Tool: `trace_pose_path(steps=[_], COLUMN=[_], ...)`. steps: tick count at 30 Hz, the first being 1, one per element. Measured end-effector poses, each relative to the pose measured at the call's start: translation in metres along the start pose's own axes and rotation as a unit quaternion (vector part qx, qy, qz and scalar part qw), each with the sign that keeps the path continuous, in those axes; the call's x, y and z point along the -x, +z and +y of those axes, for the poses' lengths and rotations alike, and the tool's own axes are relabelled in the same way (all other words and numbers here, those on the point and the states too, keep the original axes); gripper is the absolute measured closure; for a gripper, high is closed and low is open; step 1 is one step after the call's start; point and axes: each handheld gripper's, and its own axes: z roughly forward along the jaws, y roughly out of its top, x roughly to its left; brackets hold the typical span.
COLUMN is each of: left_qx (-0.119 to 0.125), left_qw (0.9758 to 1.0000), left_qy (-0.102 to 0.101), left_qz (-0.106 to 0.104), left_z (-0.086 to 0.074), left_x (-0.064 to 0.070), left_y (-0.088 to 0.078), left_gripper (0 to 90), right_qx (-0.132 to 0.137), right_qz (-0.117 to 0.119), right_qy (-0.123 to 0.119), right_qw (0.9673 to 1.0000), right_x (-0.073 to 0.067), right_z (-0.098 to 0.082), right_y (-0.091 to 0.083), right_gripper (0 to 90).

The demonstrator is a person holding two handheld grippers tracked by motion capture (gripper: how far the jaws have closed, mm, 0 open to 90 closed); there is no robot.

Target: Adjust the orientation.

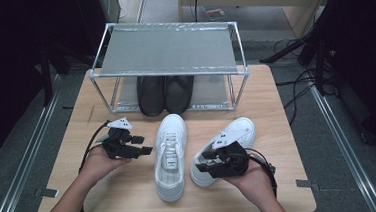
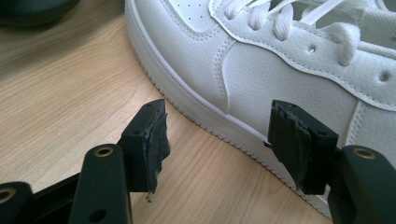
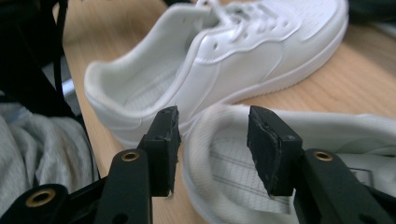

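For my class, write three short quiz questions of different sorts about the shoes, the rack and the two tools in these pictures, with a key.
1. True or false: the pair of black shoes stands on the top shelf of the metal rack.
2. Multiple choice: the left tool, jaws apart, is (A) clamped on a lace, (B) beside the left white sneaker, gripping nothing, (C) inside a black shoe.
3. Fill in: the right tool is over the ____ end of the right white sneaker.

Key:
1. False; they stand on the lower level, under the shelf.
2. B.
3. Heel; its jaws stand apart with the heel opening below them.
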Motion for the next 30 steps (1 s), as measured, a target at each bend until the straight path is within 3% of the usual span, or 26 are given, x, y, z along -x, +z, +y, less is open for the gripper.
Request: trace_pose_path(steps=[2,9,13,20,23,28,30], left_qx=[0.000,0.005,0.005,0.007,0.011,0.021,0.012], left_qw=[1.0000,1.0000,1.0000,1.0000,0.9999,0.9997,0.9999], left_qy=[0.000,-0.003,0.000,0.002,0.004,0.008,0.009], left_qz=[0.000,0.001,-0.001,-0.003,-0.006,-0.008,-0.007], left_z=[0.000,0.001,0.002,0.005,0.007,0.008,0.011], left_x=[0.000,-0.001,-0.001,0.000,0.000,0.000,0.000], left_y=[0.000,0.000,0.001,0.003,0.004,0.005,0.006], left_gripper=[37.8,37.8,37.8,37.7,37.7,37.7,37.7], right_qx=[0.007,0.042,0.043,0.057,0.059,0.081,0.084], right_qz=[-0.005,-0.063,-0.088,-0.102,-0.108,-0.097,-0.104], right_qy=[0.004,0.001,-0.001,0.009,0.023,0.049,0.054], right_qw=[1.0000,0.9971,0.9952,0.9932,0.9922,0.9908,0.9896], right_x=[0.003,0.020,0.029,0.040,0.046,0.053,0.055], right_z=[0.000,-0.008,-0.015,-0.025,-0.030,-0.037,-0.039], right_y=[-0.005,-0.022,-0.026,-0.030,-0.032,-0.038,-0.040], right_gripper=[55.5,52.7,50.5,49.7,49.4,48.8,48.9])
